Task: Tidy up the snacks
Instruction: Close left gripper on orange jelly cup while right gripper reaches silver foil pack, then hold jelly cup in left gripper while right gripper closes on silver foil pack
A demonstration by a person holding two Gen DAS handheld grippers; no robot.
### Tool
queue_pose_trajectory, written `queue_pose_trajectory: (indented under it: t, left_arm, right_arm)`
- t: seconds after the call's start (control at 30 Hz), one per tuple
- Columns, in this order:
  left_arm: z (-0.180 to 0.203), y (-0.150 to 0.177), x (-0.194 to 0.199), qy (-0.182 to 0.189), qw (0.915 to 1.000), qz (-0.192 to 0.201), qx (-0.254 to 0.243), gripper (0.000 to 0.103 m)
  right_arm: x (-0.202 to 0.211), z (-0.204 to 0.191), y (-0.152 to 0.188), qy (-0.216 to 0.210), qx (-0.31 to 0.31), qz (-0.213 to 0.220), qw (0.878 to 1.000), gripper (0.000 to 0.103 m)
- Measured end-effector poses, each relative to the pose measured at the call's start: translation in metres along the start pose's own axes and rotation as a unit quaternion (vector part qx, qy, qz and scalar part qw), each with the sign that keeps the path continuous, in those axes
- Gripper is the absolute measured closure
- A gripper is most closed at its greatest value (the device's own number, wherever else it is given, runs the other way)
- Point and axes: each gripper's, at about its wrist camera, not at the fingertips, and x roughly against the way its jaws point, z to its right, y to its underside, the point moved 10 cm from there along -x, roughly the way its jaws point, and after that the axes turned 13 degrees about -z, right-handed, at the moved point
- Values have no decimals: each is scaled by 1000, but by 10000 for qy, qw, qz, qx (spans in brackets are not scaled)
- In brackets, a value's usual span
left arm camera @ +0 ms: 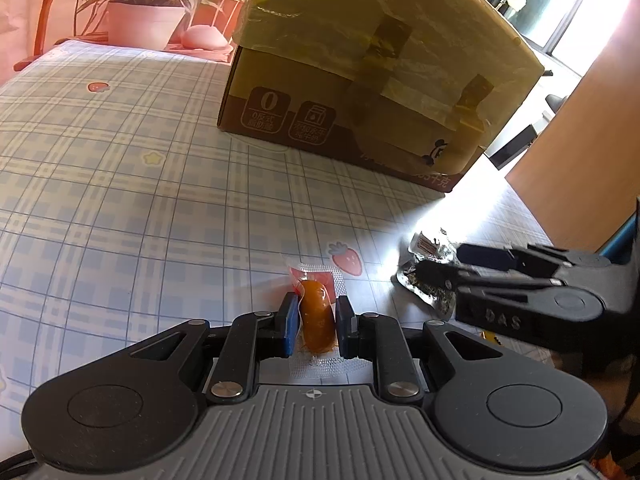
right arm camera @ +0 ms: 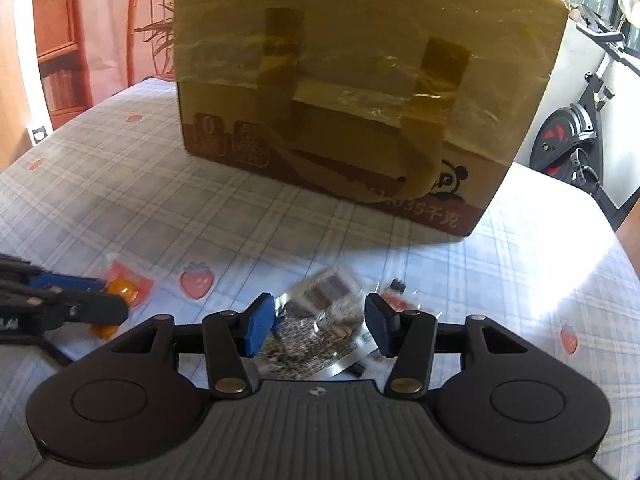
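An orange snack in a clear wrapper (left arm camera: pixel 316 316) lies on the checked tablecloth (left arm camera: pixel 120 200). My left gripper (left arm camera: pixel 317 322) is shut on it, blue pads against both sides; it also shows in the right wrist view (right arm camera: pixel 120 292). A silver foil snack packet (right arm camera: pixel 316 320) lies between the fingers of my right gripper (right arm camera: pixel 318 322), which is open around it; the packet also shows in the left wrist view (left arm camera: pixel 428 264). A small red-and-clear snack packet (right arm camera: pixel 400 304) lies just right of the foil packet.
A large taped cardboard box (left arm camera: pixel 380 80) stands on the table beyond both grippers, also in the right wrist view (right arm camera: pixel 360 100). A potted plant (left arm camera: pixel 148 12) sits at the far left. An exercise bike (right arm camera: pixel 580 132) stands off the table at right.
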Motion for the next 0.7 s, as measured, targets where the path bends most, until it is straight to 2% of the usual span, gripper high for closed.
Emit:
queue_pose_trajectory:
  t: [0.2,0.4,0.5,0.57,0.7]
  left_arm:
    - [-1,0,0,12,10000,5,13,82]
    - [-1,0,0,31,10000,4,17,82]
    - [-1,0,1,22,10000,9,14,82]
    - [-1,0,1,27,10000,10,17,82]
    - [-1,0,1,42,10000,16,22,82]
  right_arm:
    - [8,9,19,-198,-250,-87,9995,46]
    - [11,37,31,10,-713,-185,9973,46]
    - [15,42,25,-142,-984,-76,9950,46]
    - [18,37,18,-144,-916,46,9957,46]
    - [12,24,5,-58,-762,143,9970,37]
